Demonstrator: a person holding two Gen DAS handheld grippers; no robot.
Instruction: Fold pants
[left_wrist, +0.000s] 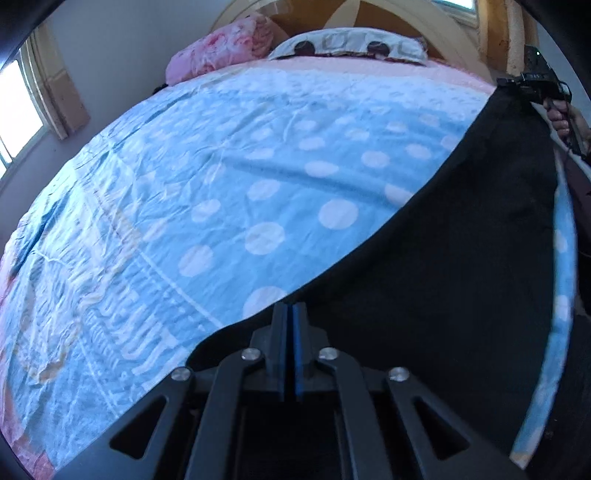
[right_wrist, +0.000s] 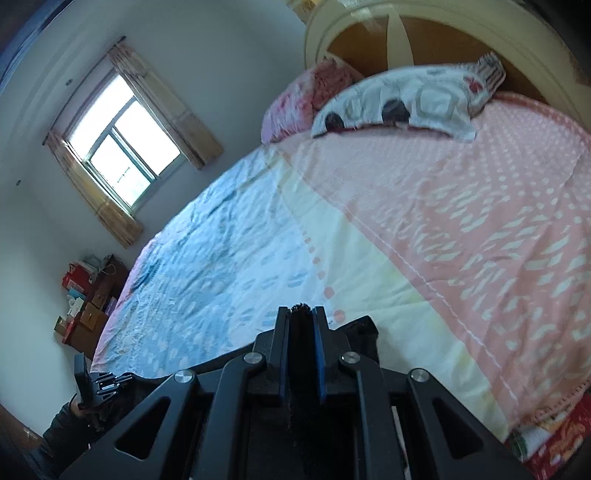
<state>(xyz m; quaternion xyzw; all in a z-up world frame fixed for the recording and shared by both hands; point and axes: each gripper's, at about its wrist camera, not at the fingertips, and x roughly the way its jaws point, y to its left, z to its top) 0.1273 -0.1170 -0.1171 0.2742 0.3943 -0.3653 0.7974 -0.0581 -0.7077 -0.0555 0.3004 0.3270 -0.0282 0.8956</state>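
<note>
The left gripper (left_wrist: 290, 314) is clenched on one edge of the black pants (left_wrist: 461, 240), and the right gripper (right_wrist: 302, 314) pinches the other end, so the cloth hangs stretched between them above the bed's (left_wrist: 184, 166) near edge, likely to be laid flat.

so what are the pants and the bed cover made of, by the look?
Pants: black, matte cloth, likely knit or fleece; fuzzy edge shows between the right hand-held gripper pads. Bed cover: thin woven cotton-like sheet, printed dots, fine creases.
</note>
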